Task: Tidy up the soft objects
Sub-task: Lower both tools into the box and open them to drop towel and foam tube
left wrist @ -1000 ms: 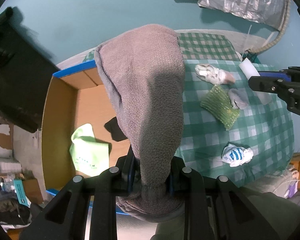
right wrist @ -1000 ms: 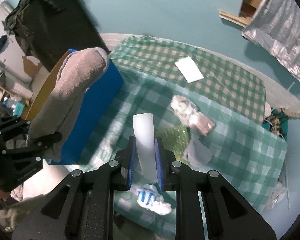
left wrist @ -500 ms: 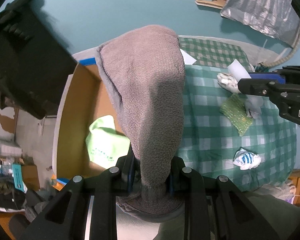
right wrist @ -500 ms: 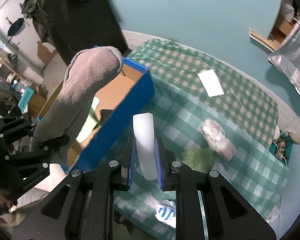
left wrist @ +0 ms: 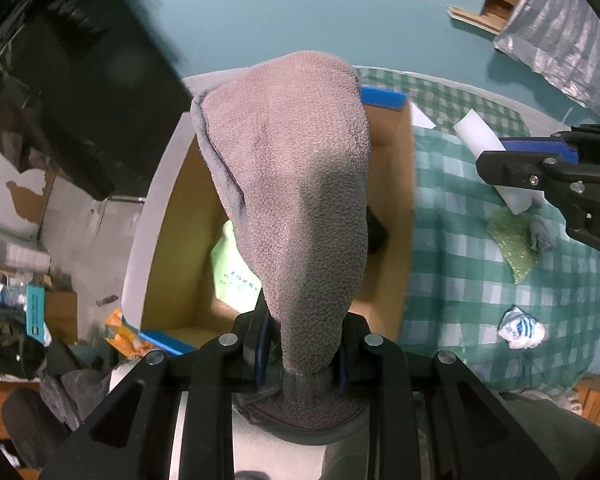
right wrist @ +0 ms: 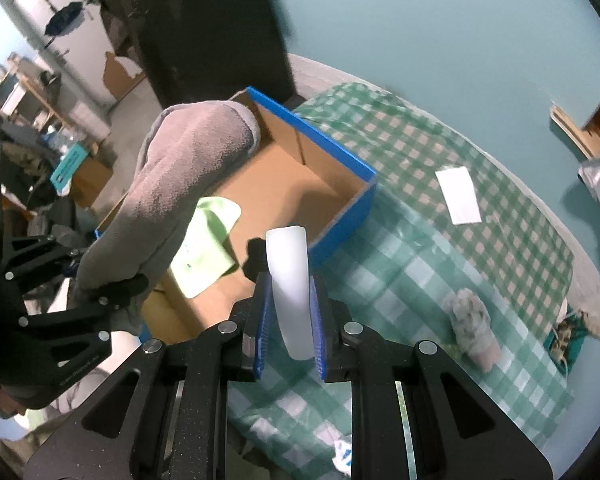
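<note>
1. Swinging further over the box [right wrist: 332, 184], both grippers are now hanging above its open inside.
2. Left gripper [left wrist: 300, 356] is pinching the grey sock [left wrist: 296, 200]; right gripper [right wrist: 288, 320] is clamping the white strip [right wrist: 290, 284] beside the box's blue edge.

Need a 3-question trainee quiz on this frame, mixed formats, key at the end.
1. True or false: the left tongs are shut on a grey fleece cloth.
2. Which item lies inside the cardboard box? A) light green cloth B) glittery green pouch C) blue-striped white bundle
3. Fill in: the right tongs grip a white ____ strip.

Key: 1 true; 2 A; 3 foam (judged by its look).
</note>
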`<control>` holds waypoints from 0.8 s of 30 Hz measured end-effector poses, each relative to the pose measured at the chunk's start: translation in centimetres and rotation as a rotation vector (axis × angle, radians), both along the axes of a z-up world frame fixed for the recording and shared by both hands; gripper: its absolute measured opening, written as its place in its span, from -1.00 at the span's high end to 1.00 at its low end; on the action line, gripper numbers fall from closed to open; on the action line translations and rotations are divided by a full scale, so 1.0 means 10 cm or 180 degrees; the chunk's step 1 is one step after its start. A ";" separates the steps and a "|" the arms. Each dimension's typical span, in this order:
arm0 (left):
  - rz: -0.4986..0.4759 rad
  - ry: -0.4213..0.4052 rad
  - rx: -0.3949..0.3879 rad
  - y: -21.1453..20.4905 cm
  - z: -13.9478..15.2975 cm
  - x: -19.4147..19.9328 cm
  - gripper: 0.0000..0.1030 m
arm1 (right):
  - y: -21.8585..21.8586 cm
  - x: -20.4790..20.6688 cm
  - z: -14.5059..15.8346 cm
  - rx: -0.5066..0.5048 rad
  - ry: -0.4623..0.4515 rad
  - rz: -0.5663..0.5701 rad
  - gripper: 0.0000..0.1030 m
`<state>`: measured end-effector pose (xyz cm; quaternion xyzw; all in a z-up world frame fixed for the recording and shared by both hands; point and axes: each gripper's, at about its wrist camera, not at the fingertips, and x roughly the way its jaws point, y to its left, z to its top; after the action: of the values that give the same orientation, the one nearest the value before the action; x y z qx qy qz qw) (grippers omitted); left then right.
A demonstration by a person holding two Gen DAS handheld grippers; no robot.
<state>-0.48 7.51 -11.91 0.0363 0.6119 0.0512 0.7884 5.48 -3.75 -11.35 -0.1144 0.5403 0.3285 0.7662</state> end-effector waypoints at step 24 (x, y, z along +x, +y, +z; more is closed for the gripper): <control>0.0351 0.0352 0.0035 0.66 -0.54 0.10 0.38 | 0.94 0.14 -0.46 -0.0093 0.0364 0.0364 0.67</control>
<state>0.52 14.14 -17.34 0.0097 0.6553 0.0959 0.7492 6.88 5.64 -15.91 -0.1372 0.5805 0.3698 0.7123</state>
